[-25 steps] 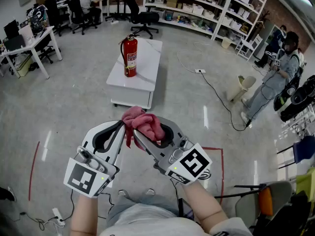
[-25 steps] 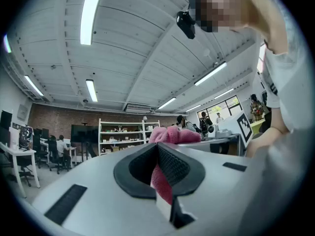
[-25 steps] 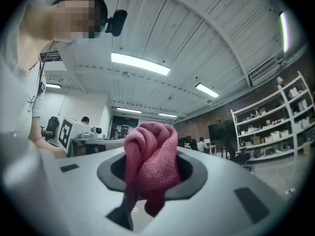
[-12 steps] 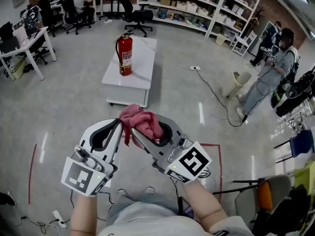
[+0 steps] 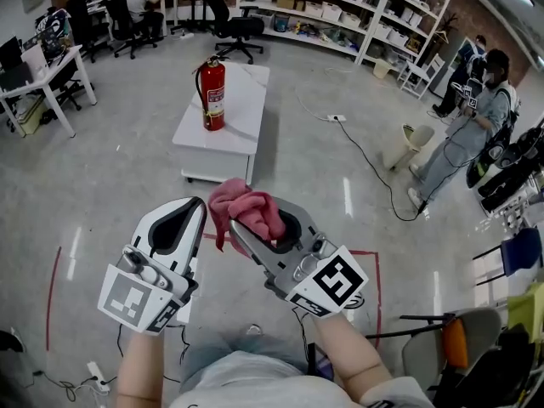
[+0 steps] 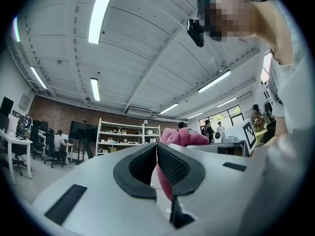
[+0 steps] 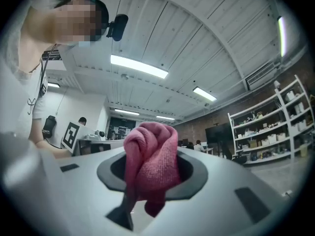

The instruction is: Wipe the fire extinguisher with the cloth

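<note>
A red fire extinguisher [image 5: 212, 93] stands upright on a low white table [image 5: 242, 138], well ahead of both grippers. My right gripper [image 5: 244, 221] is shut on a bunched pink cloth [image 5: 248, 210], which bulges above its jaws. The right gripper view shows the same cloth [image 7: 150, 157] wadded between the right gripper [image 7: 147, 181] pads, a tail hanging below. My left gripper [image 5: 197, 204] is held just left of the cloth with its jaws shut and nothing in them. In the left gripper view the left gripper [image 6: 156, 149] pads meet, and the cloth [image 6: 183, 136] shows just beyond them.
Grey floor lies between me and the table. A black cable [image 5: 374, 168] and a white bin [image 5: 414, 143] are at the right, near a standing person [image 5: 467, 134]. Shelves [image 5: 340, 7], an office chair [image 5: 240, 28] and desks [image 5: 34, 75] line the back and left.
The left gripper has drawn a little to the left, away from the cloth it was touching. The right gripper still holds the cloth. The extinguisher sits slightly further left in view.
</note>
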`<action>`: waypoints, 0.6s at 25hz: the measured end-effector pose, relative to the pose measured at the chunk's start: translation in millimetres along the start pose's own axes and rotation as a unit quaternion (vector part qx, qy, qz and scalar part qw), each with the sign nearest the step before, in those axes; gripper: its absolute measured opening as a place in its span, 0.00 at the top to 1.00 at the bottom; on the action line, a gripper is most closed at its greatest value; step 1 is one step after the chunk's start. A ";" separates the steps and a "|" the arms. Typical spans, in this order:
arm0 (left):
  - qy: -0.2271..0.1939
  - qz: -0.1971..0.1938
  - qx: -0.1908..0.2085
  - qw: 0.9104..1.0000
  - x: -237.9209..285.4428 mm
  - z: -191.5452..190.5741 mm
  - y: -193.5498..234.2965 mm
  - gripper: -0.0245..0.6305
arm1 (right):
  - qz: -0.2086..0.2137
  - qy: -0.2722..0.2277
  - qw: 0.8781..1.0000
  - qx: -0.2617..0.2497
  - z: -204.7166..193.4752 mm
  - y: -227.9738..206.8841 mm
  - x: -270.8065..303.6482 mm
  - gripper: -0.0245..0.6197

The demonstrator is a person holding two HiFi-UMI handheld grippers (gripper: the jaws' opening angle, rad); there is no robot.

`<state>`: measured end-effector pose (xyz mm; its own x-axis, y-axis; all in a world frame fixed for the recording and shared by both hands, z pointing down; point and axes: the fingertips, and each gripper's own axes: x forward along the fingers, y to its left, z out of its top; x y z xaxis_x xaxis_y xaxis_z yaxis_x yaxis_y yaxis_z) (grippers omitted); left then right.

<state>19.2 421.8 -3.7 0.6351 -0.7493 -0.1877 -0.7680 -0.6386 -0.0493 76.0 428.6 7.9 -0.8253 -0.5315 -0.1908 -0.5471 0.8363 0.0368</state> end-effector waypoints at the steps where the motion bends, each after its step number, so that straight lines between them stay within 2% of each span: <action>1: -0.003 0.002 -0.002 1.000 2.0 -0.2 1.1 0.94 | -0.001 0.000 1.000 -0.003 -0.5 -4.2 -1.3 0.73; 5: 0.001 0.012 0.016 1.000 9.7 -5.0 11.2 0.94 | -0.003 -0.001 1.000 0.006 -7.9 -19.0 4.3 0.73; 8: 0.004 0.008 0.013 1.000 19.9 -8.2 28.8 0.94 | -0.005 0.001 1.000 0.013 -14.6 -29.6 21.5 0.73; 15: 0.004 -0.007 0.015 1.000 53.5 -25.7 115.5 0.94 | -0.019 0.000 1.000 0.010 -34.1 -71.9 103.9 0.73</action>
<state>-33.4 303.4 5.8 0.6457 -0.7423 -0.1789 -0.7616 -0.6430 -0.0810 24.9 308.7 18.9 -0.8036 -0.5637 -0.1910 -0.5757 0.8176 0.0093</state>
